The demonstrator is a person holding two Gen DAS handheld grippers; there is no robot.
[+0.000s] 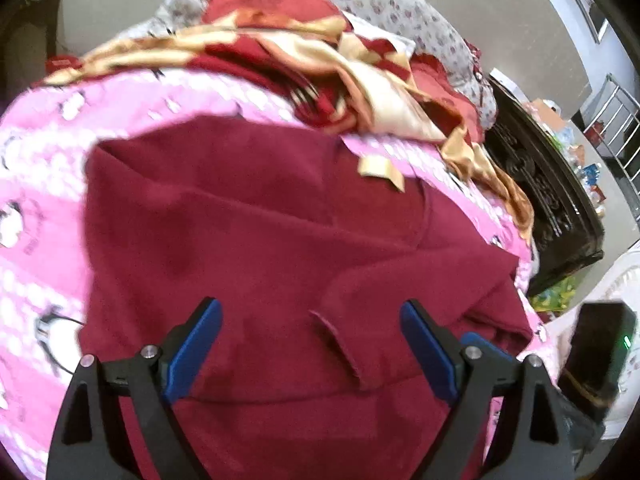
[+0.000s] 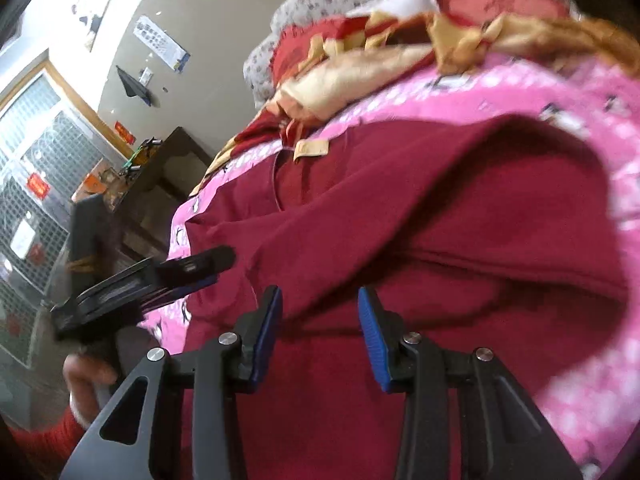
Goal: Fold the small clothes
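A dark red garment point(image 1: 248, 232) lies partly folded on a pink patterned bedsheet point(image 1: 44, 152), with a beige neck label point(image 1: 380, 170) at its far edge. My left gripper point(image 1: 312, 320) is open just above the garment, with a small fold of cloth between its blue pads point(image 1: 200, 344). In the right wrist view the same garment point(image 2: 460, 240) fills the middle, label point(image 2: 312, 148) at the far left. My right gripper point(image 2: 320, 308) is open over the garment's near edge. The left gripper point(image 2: 192, 272) shows at the left edge of the bed.
A red and gold satin cloth point(image 1: 320, 64) is bunched behind the garment, with a floral pillow point(image 1: 400, 8) beyond. A dark carved cabinet point(image 1: 552, 200) stands beside the bed. A person's hand point(image 2: 88, 376) holds the left gripper's handle.
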